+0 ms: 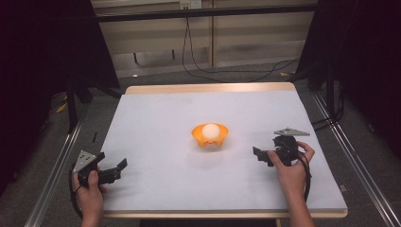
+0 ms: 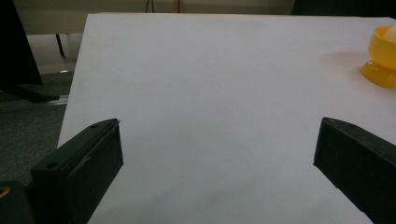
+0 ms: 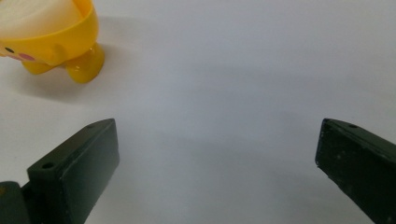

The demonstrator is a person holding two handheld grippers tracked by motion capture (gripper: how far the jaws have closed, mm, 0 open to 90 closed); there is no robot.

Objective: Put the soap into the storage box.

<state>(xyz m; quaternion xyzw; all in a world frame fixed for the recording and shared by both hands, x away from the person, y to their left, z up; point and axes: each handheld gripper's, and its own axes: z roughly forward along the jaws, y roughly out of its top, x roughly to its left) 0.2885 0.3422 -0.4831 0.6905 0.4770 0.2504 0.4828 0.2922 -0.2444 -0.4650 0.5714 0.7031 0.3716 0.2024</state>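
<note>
The table (image 1: pixel 156 123), covered in a plain white sheet, carries one thing near its middle: a small orange bowl (image 1: pixel 209 135) on stubby feet, with a white ball (image 1: pixel 211 130) sitting in it. The left hand-held gripper (image 1: pixel 116 171) rests at the near left corner, well apart from the bowl, its jaws spread wide and holding nothing; the right hand-held gripper (image 1: pixel 262 156) sits nearer, to the bowl's right, likewise wide open and empty. The likely risk is that a jaw nudges the light bowl on its small feet and tips or slides it, or that a pinch on the round ball squeezes it out and sends it rolling off the table. The right gripper view shows painted dots and a pink cheek on the bowl's wall, which the high view cannot resolve; the left gripper view catches the bowl at its far right edge.
</note>
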